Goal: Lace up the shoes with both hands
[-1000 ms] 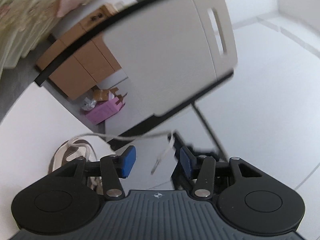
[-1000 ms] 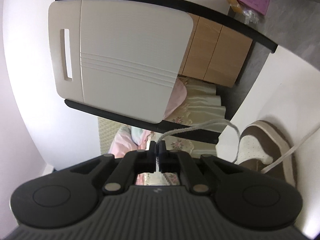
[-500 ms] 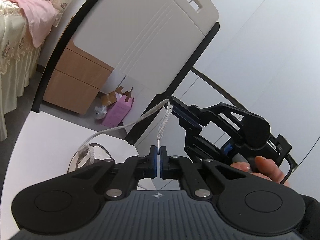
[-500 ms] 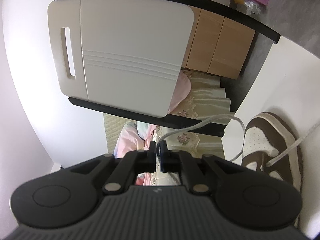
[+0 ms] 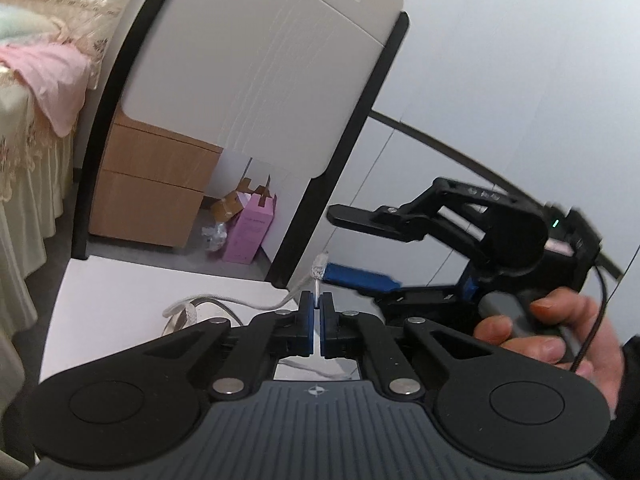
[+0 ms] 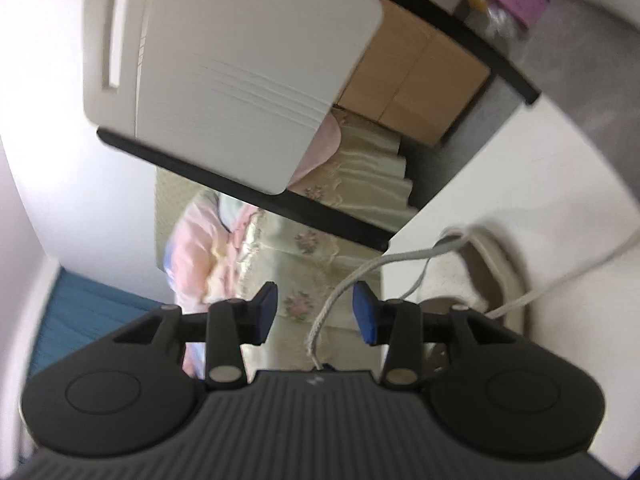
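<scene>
My left tongs (image 5: 316,307) pinch the shoelace (image 5: 319,266) tip; my right tongs (image 6: 315,312) gape loose around the lace. The shoe (image 6: 486,276) sits on the white table (image 6: 540,184) at three o'clock. A pink box (image 5: 250,228), its print unreadable, stands at eleven o'clock.

Even, soft indoor light in both views, no hard shadows. Left wrist view is mostly sharp; the right gripper (image 5: 360,244) and the hand (image 5: 548,332) holding it are motion-smeared. Right wrist view is blurred throughout: white panel (image 6: 224,76), bed skirt (image 6: 320,240) and shoe (image 6: 472,276) all soft. Wall (image 6: 48,160) at its left edge blows out to near white. Strong fisheye bending, straight edges curve toward the rims, dark corners.
</scene>
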The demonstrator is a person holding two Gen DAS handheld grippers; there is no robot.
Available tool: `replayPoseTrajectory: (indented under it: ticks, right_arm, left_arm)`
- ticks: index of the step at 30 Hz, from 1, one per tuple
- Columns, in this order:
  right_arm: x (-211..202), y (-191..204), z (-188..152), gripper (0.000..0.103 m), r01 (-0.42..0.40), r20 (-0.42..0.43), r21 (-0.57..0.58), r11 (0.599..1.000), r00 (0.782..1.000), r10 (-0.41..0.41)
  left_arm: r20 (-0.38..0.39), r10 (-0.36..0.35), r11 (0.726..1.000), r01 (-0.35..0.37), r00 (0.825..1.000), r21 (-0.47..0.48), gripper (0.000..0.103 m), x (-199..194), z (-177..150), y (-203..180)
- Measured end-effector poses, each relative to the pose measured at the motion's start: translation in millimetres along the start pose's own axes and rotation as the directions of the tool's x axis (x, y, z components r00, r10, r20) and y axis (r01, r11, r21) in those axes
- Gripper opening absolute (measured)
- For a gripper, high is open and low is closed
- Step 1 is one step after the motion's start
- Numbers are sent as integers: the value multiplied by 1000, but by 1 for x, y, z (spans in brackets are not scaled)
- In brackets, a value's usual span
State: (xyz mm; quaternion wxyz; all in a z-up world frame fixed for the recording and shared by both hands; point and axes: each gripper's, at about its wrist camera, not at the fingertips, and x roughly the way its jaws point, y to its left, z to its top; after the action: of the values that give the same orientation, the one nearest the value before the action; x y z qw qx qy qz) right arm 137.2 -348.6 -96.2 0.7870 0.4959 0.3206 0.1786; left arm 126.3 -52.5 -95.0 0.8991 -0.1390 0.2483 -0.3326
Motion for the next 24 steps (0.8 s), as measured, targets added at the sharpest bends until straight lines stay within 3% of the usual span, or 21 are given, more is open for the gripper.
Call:
replayPoseTrajectory:
  ticks: [3, 6, 10, 14, 16, 18, 20, 24]
  right_arm:
    - [-4, 11, 2, 44, 84, -27, -143, 986, 996, -89]
    - [-2, 12, -2, 44, 150, -66, -212, 966, 984, -168]
    - [4, -6, -7, 44, 77, -142, -90, 993, 986, -90]
    - [10, -6, -11, 44, 66, -168, -81, 995, 983, -79]
    - [12, -3, -13, 39, 85, -176, -101, 991, 979, -101]
    - [13, -2, -15, 19, 91, -180, -113, 989, 977, -110]
    - [13, -3, -16, 9, 91, -178, -108, 990, 978, -110]
    - [11, -7, -14, 5, 95, -170, -89, 991, 979, -109]
  left_arm:
    - [-15, 28, 997, -27, 1000, 67, 3, 2, -2, -6]
    - [-29, 57, 990, -53, 998, 134, 3, 4, -5, -14]
    - [-48, 95, 972, -83, 994, 221, 3, 8, -11, -23]
    - [-53, 88, 955, -70, 995, 287, 3, 9, -16, -30]
    - [-46, 90, 948, -71, 995, 309, 3, 8, -17, -32]
    - [-48, 94, 947, -75, 994, 312, 3, 8, -18, -31]
    - [-45, 101, 946, -82, 994, 312, 3, 8, -17, -30]
    - [-40, 90, 944, -73, 995, 322, 3, 7, -17, -32]
